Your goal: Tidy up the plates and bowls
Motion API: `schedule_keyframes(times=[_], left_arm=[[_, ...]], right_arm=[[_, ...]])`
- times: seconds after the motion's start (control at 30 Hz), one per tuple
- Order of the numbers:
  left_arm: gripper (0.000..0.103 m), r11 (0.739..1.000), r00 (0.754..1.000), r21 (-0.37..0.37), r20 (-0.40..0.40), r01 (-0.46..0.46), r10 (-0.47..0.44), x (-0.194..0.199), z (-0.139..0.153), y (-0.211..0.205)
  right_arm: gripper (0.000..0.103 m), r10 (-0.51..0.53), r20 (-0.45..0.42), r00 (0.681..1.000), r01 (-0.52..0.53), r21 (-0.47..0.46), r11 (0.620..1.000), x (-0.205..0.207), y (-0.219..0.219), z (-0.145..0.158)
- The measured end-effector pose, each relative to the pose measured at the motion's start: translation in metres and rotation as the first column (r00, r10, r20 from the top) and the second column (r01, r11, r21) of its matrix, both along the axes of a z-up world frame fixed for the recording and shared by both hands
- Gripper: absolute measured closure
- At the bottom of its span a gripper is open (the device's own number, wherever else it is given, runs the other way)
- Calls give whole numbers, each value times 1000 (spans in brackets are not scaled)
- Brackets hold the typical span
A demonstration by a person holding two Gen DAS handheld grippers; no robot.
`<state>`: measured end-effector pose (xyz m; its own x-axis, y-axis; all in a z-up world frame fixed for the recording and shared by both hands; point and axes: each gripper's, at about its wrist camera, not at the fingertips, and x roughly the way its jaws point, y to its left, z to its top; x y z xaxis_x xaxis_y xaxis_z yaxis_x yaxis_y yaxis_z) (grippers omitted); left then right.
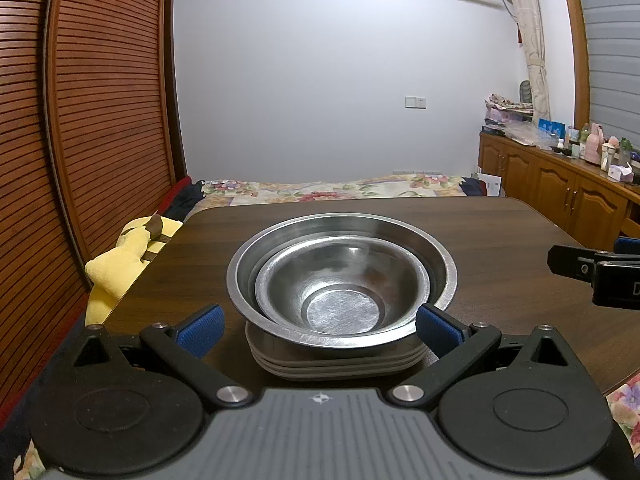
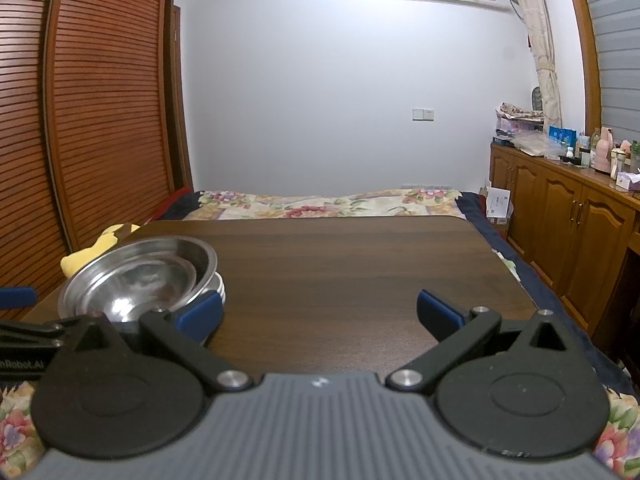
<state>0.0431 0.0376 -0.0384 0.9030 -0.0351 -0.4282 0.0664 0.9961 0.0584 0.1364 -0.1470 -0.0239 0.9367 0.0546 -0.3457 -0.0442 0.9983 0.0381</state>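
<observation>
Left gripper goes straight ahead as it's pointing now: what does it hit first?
Probably the stacked plates under the nested steel bowls; the open left gripper already straddles the stack, though its height is unclear.

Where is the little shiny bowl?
The small steel bowl sits nested inside the bigger steel bowl, on the stack of plates, straight ahead of the open left gripper.

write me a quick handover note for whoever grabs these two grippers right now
Left gripper: open, empty, its fingers either side of the stack's near edge, not gripping.
Right gripper: open, empty, over bare table to the right of the stack.
Things: small steel bowl nested in the large steel bowl, both sitting on a pile of white plates near the table's left front.
Done: bowls nested, plates piled, all in one stack.
Left: no other dishes visible on the table; probably only backing the grippers away.
</observation>
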Motion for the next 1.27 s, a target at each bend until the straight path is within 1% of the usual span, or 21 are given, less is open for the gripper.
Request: schedule_keyframes(times=[1.27], left_arm=[[0, 1000, 1000, -2, 8, -2, 2, -2, 1, -1]], right_arm=[[0, -3, 4, 1000, 3, -1, 1000, -1, -2, -1]])
